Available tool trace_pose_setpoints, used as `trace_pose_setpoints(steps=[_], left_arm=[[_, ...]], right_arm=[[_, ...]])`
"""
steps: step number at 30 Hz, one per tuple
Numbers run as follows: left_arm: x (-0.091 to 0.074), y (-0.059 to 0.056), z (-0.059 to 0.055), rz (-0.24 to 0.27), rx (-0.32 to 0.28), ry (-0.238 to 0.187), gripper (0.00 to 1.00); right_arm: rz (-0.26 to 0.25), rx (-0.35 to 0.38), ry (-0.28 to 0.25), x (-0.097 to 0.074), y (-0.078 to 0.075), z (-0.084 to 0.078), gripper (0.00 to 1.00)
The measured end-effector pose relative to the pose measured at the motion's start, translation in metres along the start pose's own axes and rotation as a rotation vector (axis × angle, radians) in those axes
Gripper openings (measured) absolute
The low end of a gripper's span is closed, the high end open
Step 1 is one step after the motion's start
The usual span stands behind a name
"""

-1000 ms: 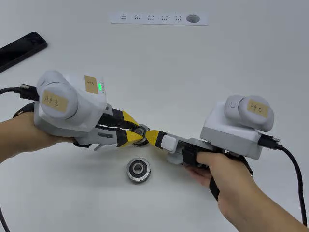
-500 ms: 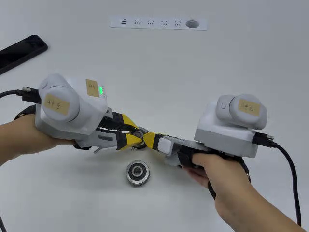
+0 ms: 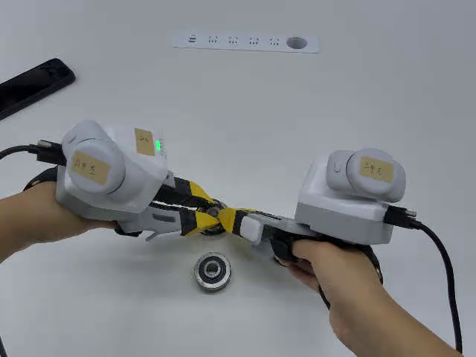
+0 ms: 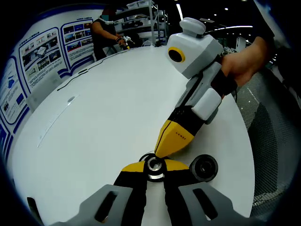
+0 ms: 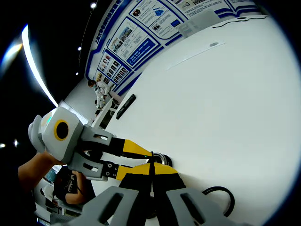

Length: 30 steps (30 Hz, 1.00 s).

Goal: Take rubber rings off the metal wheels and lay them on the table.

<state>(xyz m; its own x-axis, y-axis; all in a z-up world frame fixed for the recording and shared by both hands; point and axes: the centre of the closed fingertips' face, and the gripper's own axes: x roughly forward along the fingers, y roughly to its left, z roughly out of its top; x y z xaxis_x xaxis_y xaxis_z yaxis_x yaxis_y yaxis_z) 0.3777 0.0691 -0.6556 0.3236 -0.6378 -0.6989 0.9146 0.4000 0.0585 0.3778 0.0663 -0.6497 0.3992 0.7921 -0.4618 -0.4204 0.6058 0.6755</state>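
Rubber ring (image 4: 143, 157) seems nipped by closed right gripper (image 5: 151, 165); left gripper (image 3: 204, 216) clamps wheel (image 4: 154, 165), just beyond loose wheel (image 3: 213, 271); hard tug could slip it

head view, centre = held wheel (image 3: 213, 216) | left gripper (image 3: 199, 210) reaches it from 9 o'clock, right gripper (image 3: 225, 218) from 3 o'clock, tips meeting at it | loose wheel (image 3: 213, 271) on table (image 3: 335, 104) at 6 o'clock, near | power strip (image 3: 246, 42) at 12 o'clock, well behind | phone (image 3: 33, 80) at 10 o'clock, well apart
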Motion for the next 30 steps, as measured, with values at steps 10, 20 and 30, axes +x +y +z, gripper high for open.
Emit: trace_pose_setpoints(steps=[10, 20, 30], left_arm=[[0.0000, -0.0005, 0.0005, 0.000, 0.000, 0.001, 0.13], [0.0002, -0.0014, 0.0012, 0.012, 0.030, 0.026, 0.13], [0.0002, -0.0022, 0.0023, 0.029, 0.009, 0.036, 0.14]], right_arm=[[-0.011, 0.010, 0.009, -0.0008, -0.0034, -0.0024, 0.00], [-0.004, 0.086, 0.004, -0.0013, -0.0056, -0.0022, 0.01], [0.000, 0.118, -0.007, -0.0017, -0.0059, -0.0022, 0.02]])
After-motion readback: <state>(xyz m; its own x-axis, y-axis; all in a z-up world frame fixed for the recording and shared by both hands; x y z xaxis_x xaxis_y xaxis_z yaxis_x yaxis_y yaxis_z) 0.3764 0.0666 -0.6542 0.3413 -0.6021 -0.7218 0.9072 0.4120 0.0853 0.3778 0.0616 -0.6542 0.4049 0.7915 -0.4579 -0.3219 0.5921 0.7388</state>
